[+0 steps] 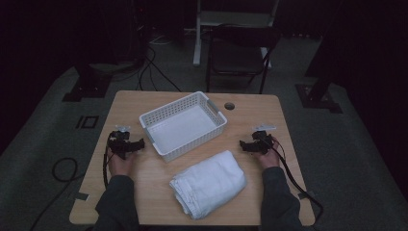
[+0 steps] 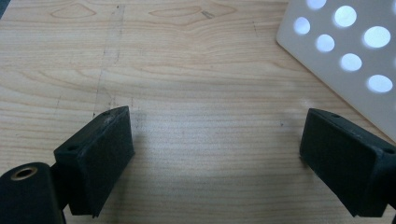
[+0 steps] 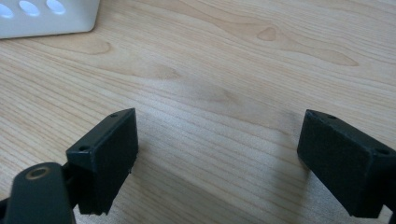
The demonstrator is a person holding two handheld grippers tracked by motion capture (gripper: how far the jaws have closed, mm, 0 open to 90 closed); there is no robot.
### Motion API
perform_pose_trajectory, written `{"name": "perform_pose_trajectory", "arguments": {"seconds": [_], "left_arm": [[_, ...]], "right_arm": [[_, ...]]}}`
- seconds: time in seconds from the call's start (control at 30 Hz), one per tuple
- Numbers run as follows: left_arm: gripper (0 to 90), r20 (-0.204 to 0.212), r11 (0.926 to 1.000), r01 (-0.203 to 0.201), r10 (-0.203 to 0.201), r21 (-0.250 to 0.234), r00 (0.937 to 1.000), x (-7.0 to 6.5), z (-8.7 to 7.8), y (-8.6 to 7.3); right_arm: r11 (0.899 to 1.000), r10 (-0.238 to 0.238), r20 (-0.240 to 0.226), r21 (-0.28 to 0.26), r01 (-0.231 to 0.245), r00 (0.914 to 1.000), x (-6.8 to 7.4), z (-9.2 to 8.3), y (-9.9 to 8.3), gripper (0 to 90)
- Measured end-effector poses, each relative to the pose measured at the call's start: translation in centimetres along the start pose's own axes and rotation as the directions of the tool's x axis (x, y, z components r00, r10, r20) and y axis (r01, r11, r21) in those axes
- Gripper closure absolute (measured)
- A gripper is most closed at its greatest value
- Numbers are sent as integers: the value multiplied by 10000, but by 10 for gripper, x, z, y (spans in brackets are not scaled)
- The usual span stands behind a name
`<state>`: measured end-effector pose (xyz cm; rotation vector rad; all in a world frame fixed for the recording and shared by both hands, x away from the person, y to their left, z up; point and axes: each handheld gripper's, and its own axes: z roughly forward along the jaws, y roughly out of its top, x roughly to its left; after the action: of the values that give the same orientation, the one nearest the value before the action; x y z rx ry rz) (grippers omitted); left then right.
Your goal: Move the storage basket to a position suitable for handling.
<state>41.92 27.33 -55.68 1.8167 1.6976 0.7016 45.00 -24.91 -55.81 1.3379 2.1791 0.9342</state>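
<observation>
High view: both grippers, left gripper (image 1: 138,144) and right gripper (image 1: 244,144), resting jaws apart; folded towel (image 1: 209,183) at lower centre needing edge-on pinching before basket (image 1: 183,125).

The basket (image 1: 183,125) sits mid-table (image 1: 269,110), toward the far edge, turned askew. The towel (image 1: 209,183) lies before it, near the near edge, apart from it. My left claw (image 1: 139,143) rests by the left edge, just beside the basket's left corner; my right claw (image 1: 244,144) sits by the right edge, right of both.
</observation>
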Motion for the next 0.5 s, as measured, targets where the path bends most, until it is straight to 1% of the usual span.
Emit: {"name": "perform_pose_trajectory", "arguments": {"seconds": [0.1,0.13,0.23,0.5], "left_arm": [[93,-44,10000,20,-20,26,10000,0,-4,-4],[94,-149,9999,148,-148,-51,9998,0,-7,-8],[94,-227,9998,204,-205,-43,9995,0,-9,-9],[94,-247,9997,226,-227,-44,9994,0,-9,-10]], "right_arm": [[10000,-5,-14,1,5,10000,0,0,0,123],[9999,-106,-113,13,106,9999,3,-2,-1,135],[9997,-110,-143,195,113,9998,6,-3,0,143],[9989,-74,-108,455,79,9999,7,-4,2,139]]}}
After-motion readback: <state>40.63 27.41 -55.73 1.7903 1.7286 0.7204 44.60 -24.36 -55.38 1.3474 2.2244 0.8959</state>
